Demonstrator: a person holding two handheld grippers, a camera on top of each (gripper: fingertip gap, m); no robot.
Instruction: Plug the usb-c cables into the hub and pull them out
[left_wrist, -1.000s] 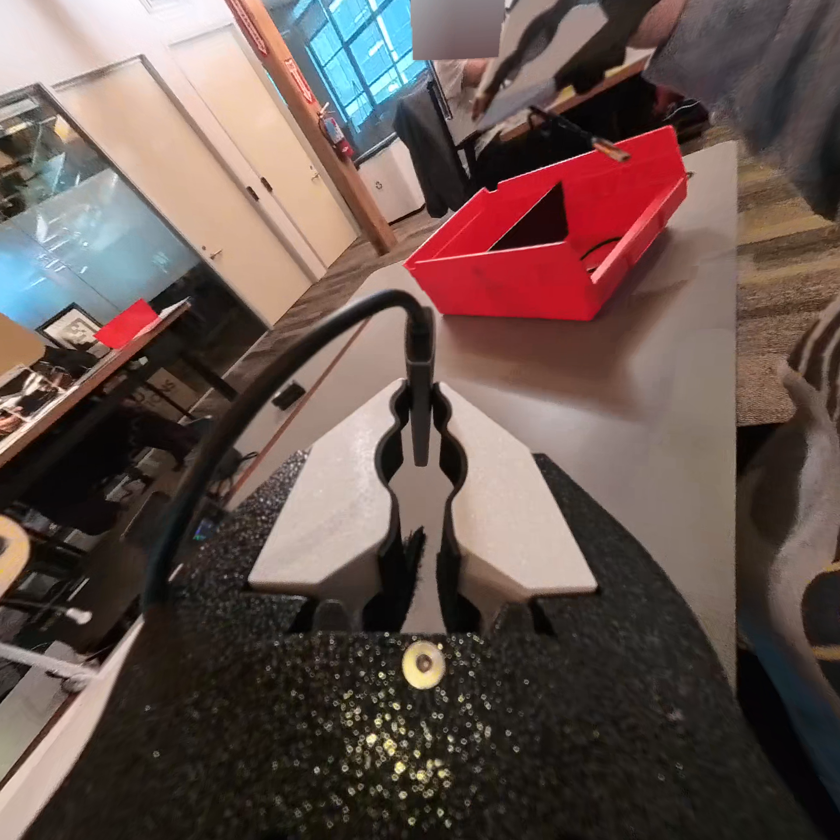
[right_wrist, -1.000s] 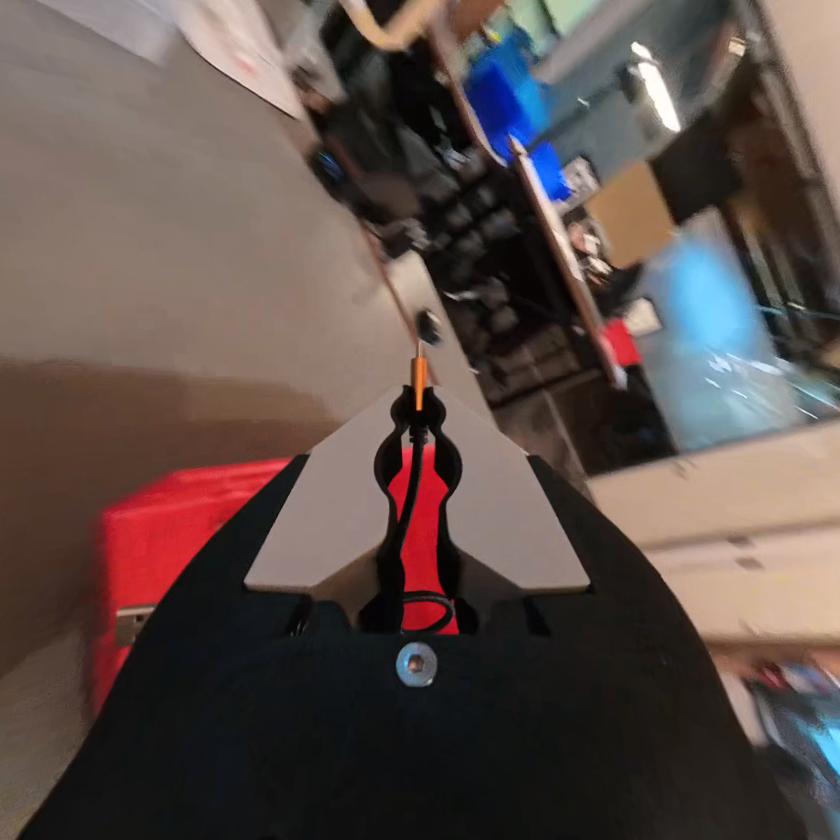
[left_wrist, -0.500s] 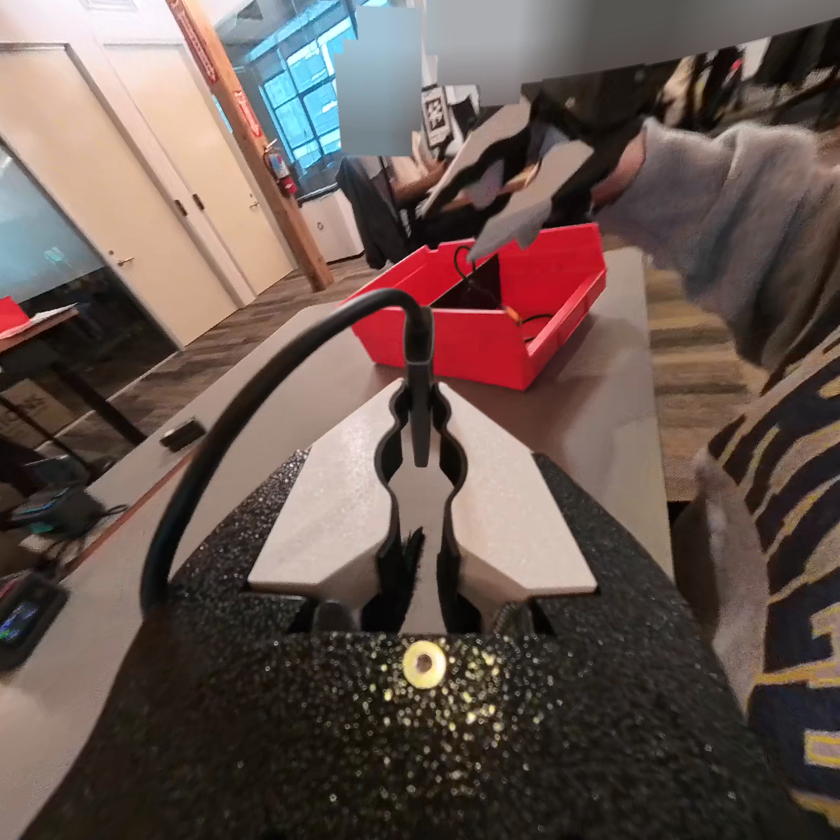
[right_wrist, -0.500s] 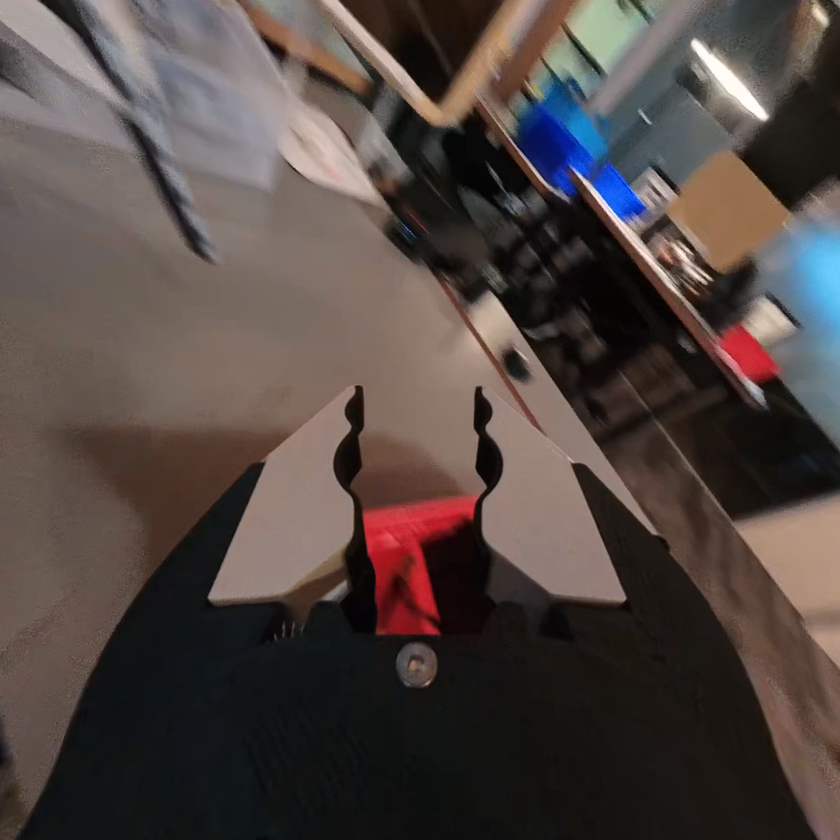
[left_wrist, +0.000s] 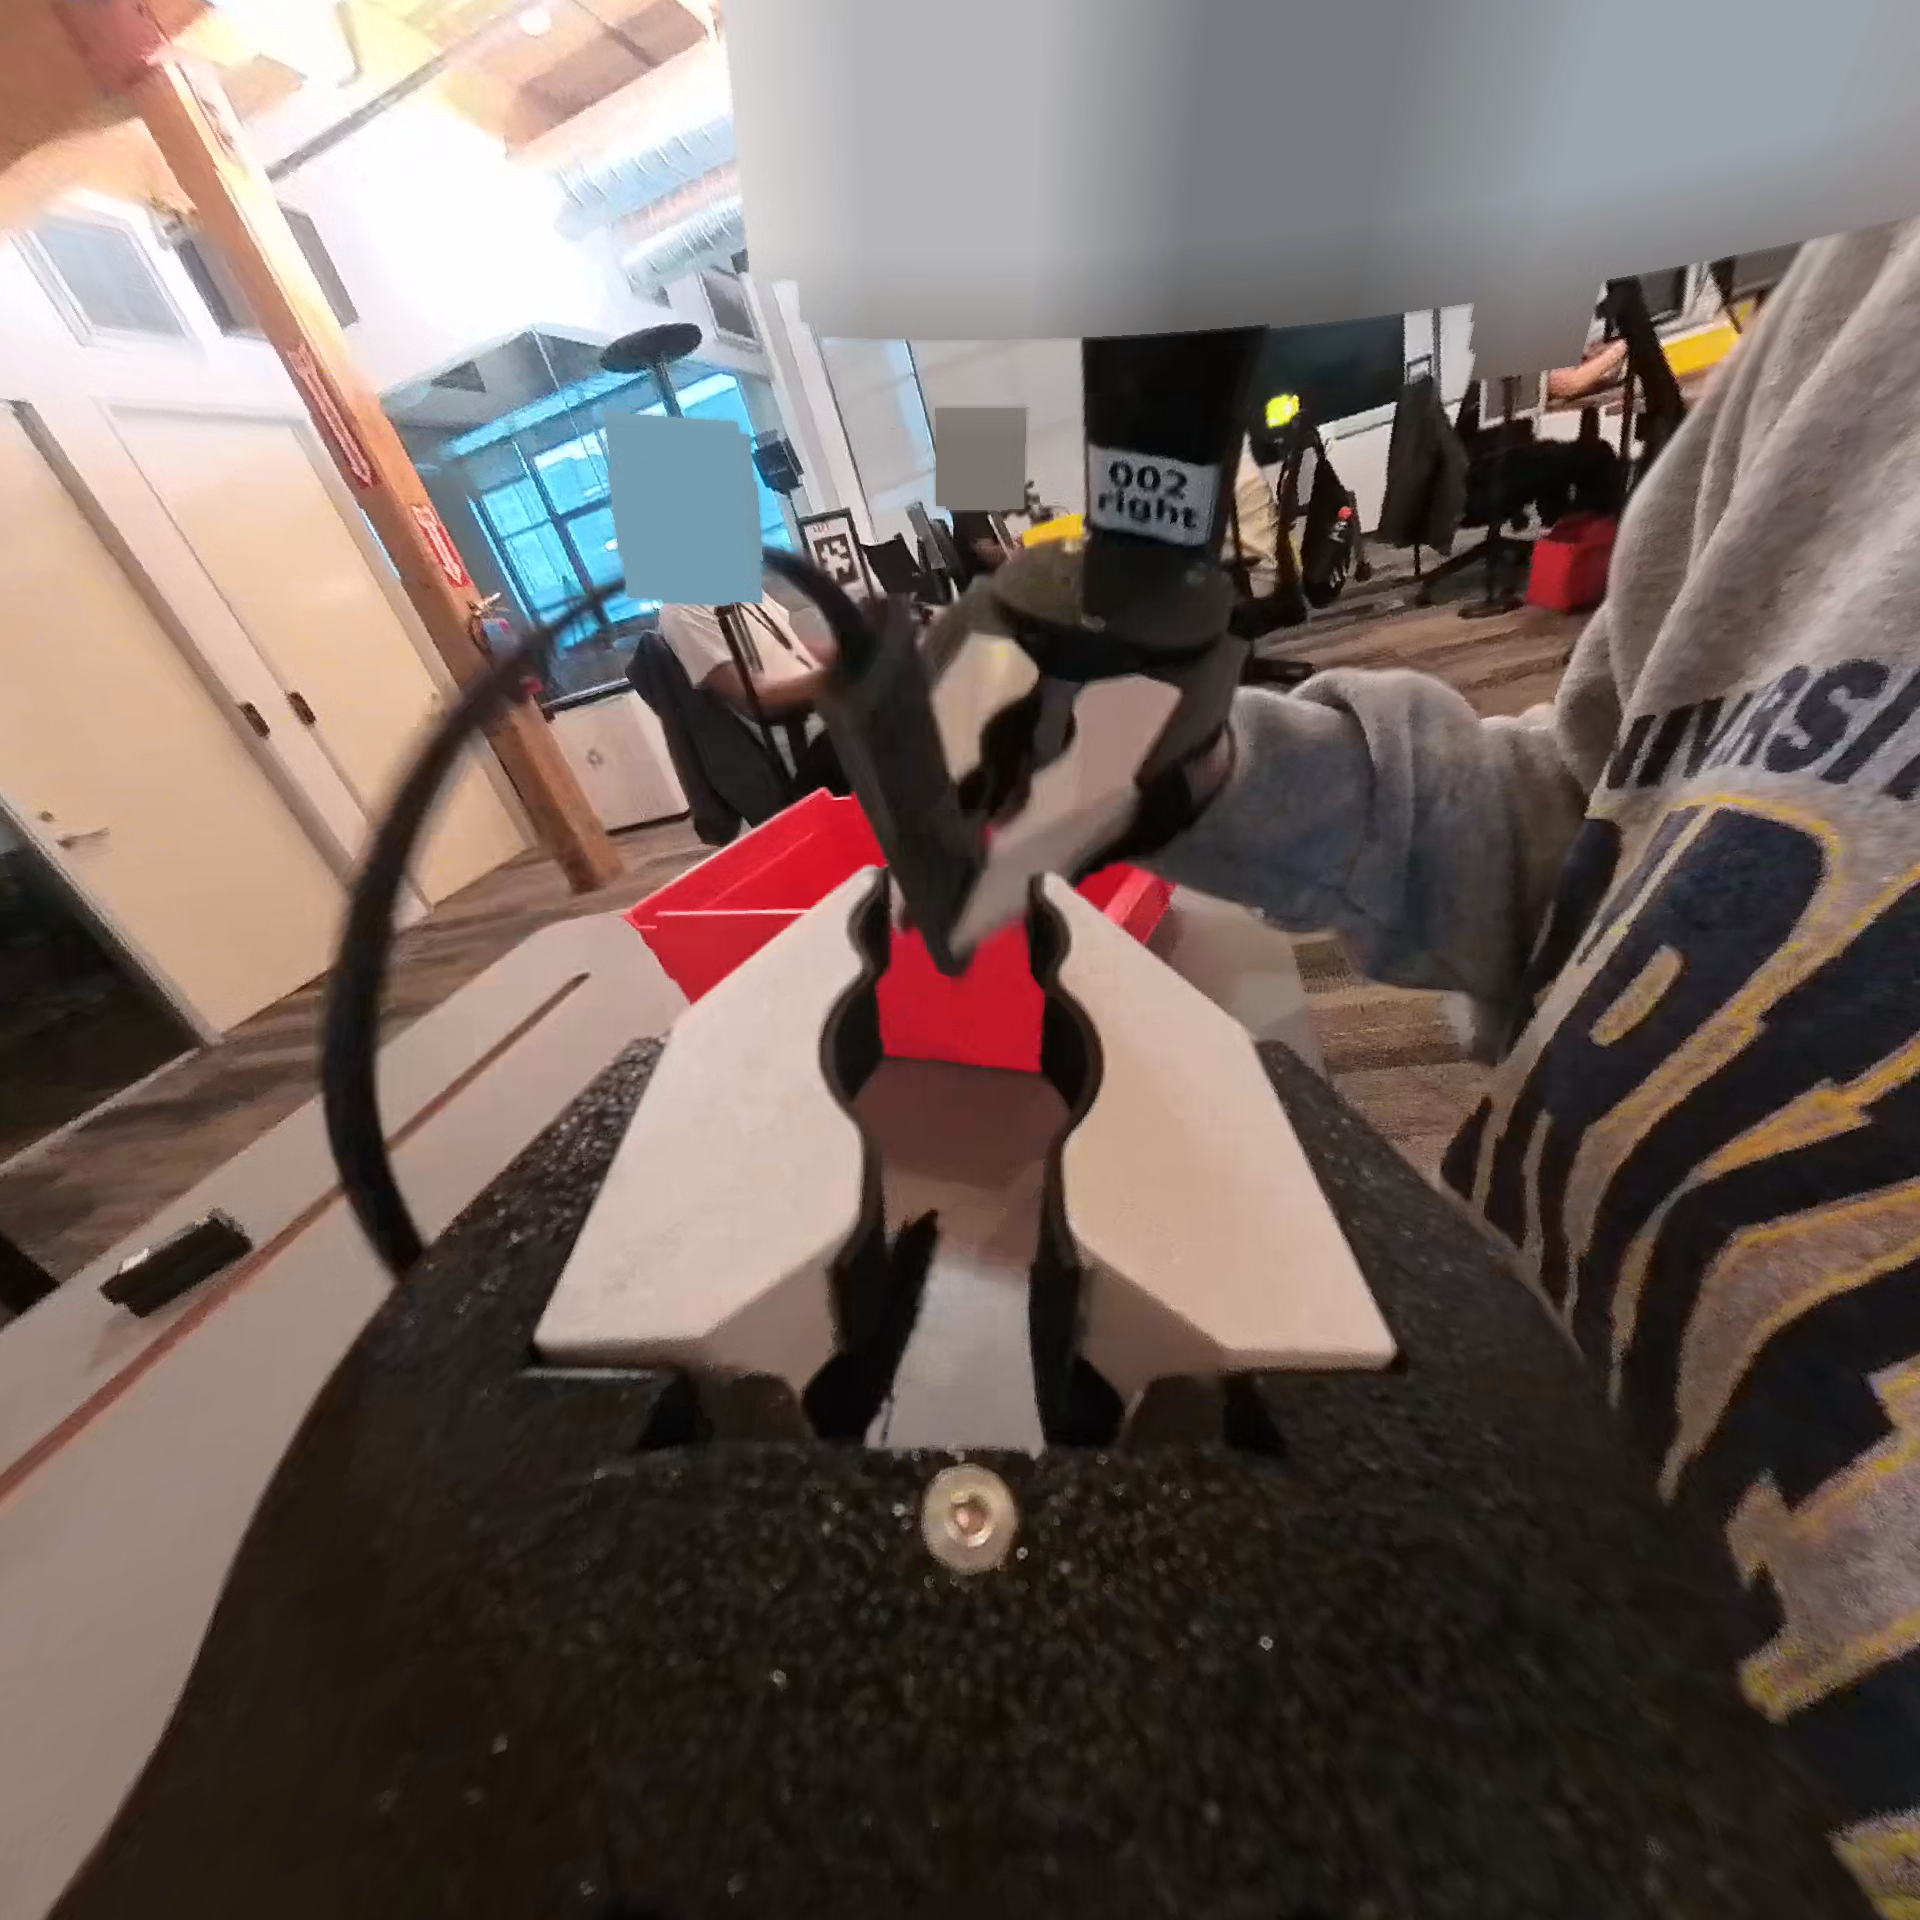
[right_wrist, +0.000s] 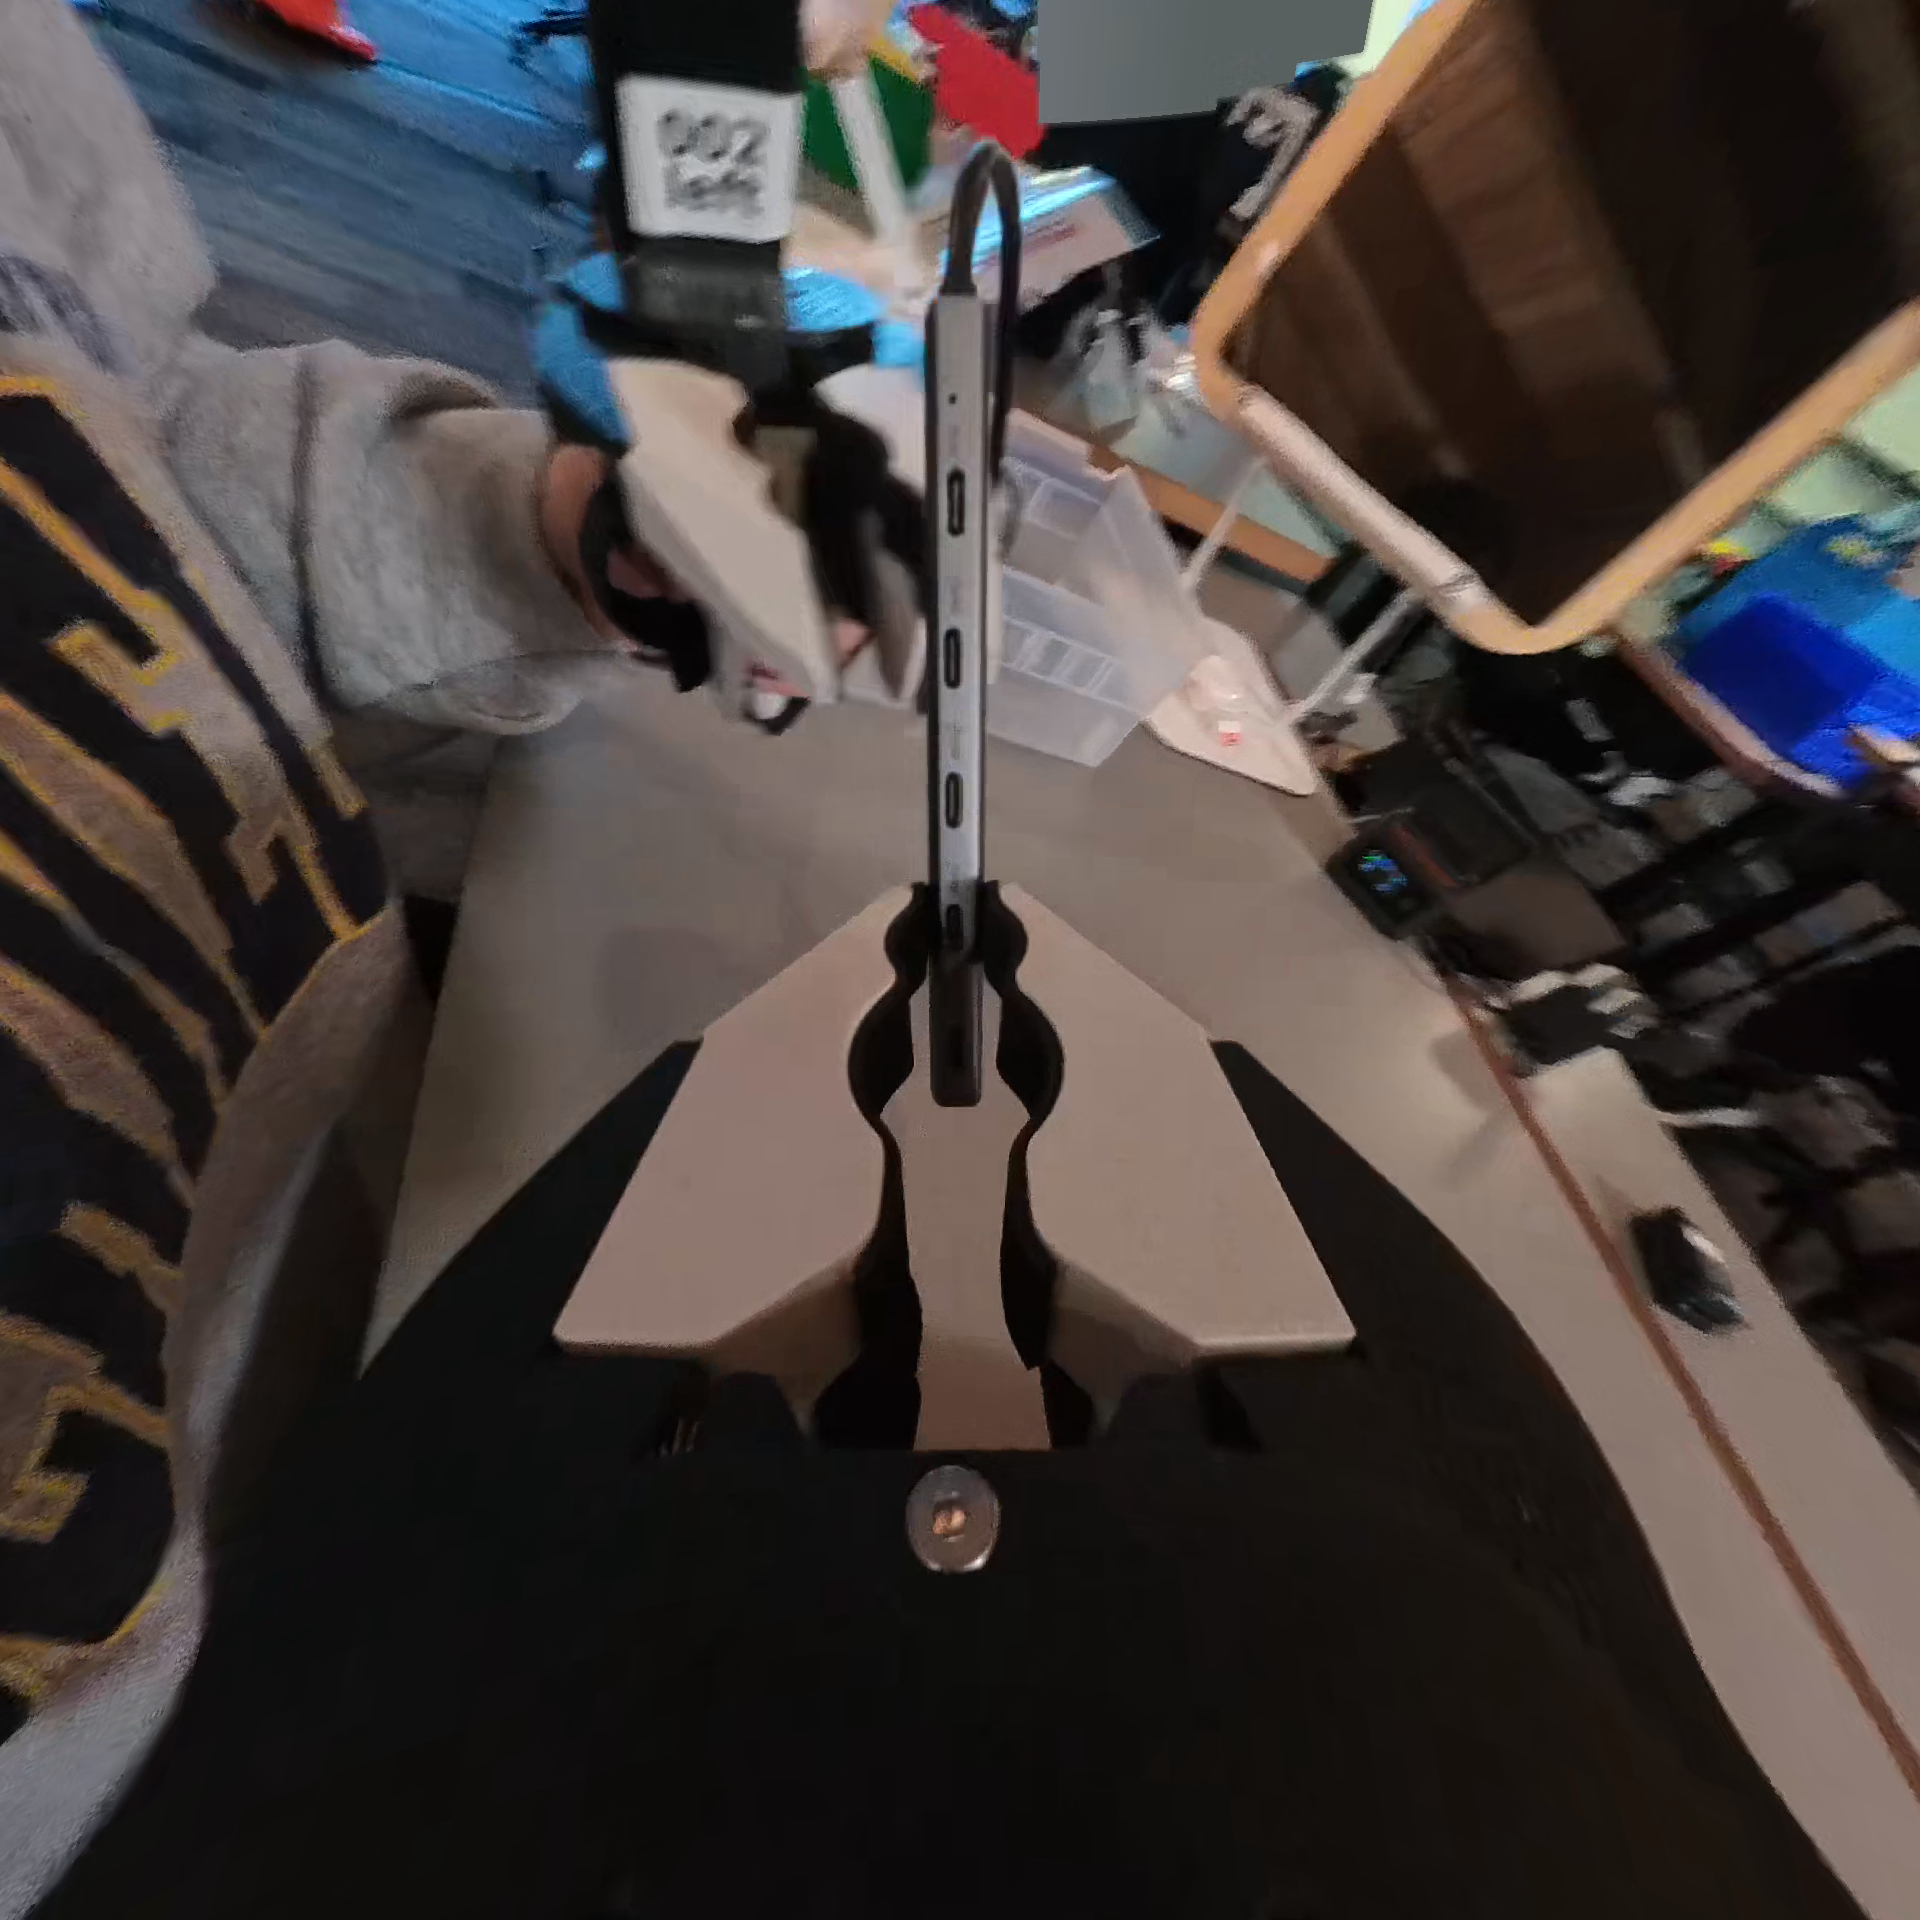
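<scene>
The slim grey USB-C hub stands edge-on with several ports facing me in the right wrist view. My right gripper is shut on its lower end. A black cable curls off its top. In the left wrist view my left gripper is open and empty. The hub hangs just ahead of its tips, clamped by the right gripper. The hub's cable loops away to the left. The left gripper's fingers sit beside the hub, apart from it.
A red bin stands on the grey table behind the grippers. A small black object lies near the table edge. A clear plastic box sits farther back. The person's grey sleeve is close on the right. The tips of both grippers are at nearly the same place.
My right gripper let go of an orange-tipped cable over the red bin, swung across and shut on the hub. My left gripper opened and released the hub.
</scene>
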